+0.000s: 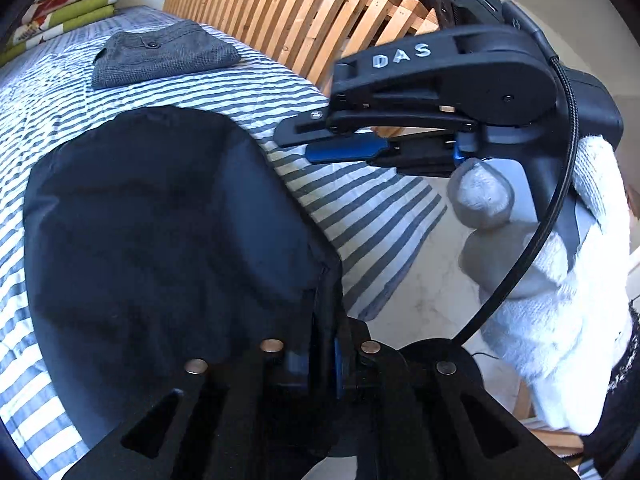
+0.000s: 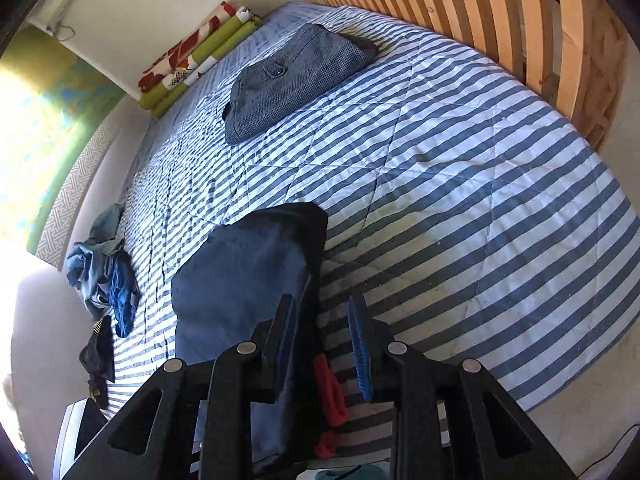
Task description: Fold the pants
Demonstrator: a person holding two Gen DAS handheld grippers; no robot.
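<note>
Striped bed (image 2: 460, 184) bears dark pants (image 2: 248, 280), folded grey pants (image 2: 288, 80).

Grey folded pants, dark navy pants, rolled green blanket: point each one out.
grey folded pants (image 2: 294, 80): right wrist view, on the buttoned pocket flap.
dark navy pants (image 1: 160, 220): left wrist view, middle of the dark fabric.
rolled green blanket (image 2: 192, 66): right wrist view, on a green roll against the wall.

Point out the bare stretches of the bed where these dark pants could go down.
Widest free patch: striped quilt between the dark pants, the folded grey pants and the slatted wooden frame. A narrower strip runs between the two garments. Crowded: the bed edge with the crumpled blue clothes, and the far end by the rolled bedding.
</note>
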